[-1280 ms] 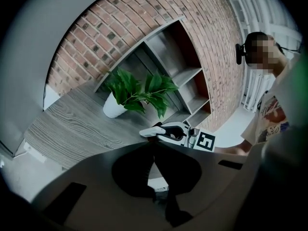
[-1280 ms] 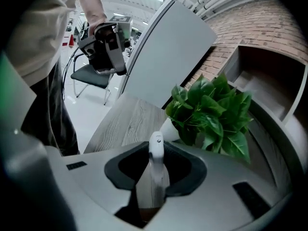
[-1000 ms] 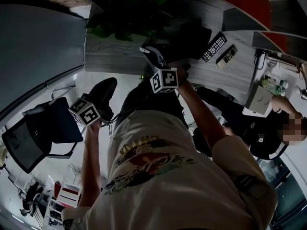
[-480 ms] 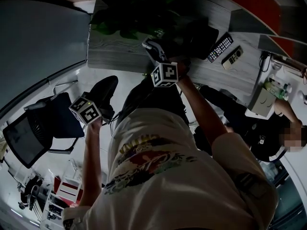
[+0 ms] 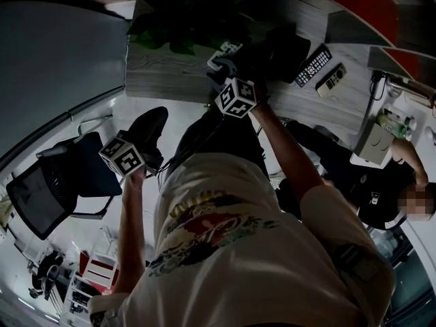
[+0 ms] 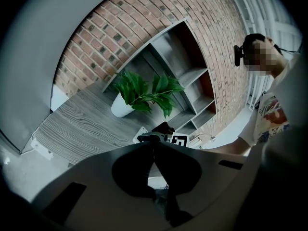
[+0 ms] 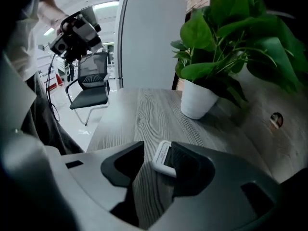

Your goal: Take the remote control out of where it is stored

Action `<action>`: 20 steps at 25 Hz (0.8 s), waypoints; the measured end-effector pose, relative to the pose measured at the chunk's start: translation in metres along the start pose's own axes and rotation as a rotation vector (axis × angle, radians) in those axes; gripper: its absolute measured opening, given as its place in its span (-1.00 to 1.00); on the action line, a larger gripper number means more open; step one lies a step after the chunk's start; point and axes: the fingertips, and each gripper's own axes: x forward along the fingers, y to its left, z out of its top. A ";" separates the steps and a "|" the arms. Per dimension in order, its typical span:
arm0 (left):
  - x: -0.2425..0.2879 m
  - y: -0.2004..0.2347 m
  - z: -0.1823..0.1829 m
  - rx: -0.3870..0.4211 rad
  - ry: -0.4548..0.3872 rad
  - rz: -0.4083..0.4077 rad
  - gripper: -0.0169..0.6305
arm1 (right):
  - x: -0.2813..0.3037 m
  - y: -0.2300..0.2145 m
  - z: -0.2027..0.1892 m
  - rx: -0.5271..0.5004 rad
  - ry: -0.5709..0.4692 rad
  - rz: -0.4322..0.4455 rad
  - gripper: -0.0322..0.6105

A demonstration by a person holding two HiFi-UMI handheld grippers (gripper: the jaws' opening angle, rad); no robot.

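Near the remote (image 7: 163, 158), white pot (image 7: 198, 101) holds green plant (image 7: 226, 42).

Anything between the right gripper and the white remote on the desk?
Nothing visible. The white remote lies on the table directly between the jaws of the right gripper, which have just been opening and stand apart around it. The plant pot sits behind it, clear of the path.

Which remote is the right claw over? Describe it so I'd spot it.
On the grey wood-grain table, beside the white-potted plant, a remote lies flat below the right claw, whose jaws have just been opening. It is white, unlike the black remote and the grey remote farther along.
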 end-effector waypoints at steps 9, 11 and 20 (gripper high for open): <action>0.032 -0.023 0.015 0.088 0.052 -0.131 -0.93 | -0.076 -0.013 0.051 0.278 -0.215 -0.087 -0.41; 0.044 -0.034 0.015 0.095 0.074 -0.175 -0.93 | -0.105 -0.016 0.062 0.333 -0.274 -0.109 -0.41; 0.089 -0.096 0.016 0.212 0.118 -0.299 -0.93 | -0.228 -0.020 0.025 0.535 -0.350 -0.284 -0.75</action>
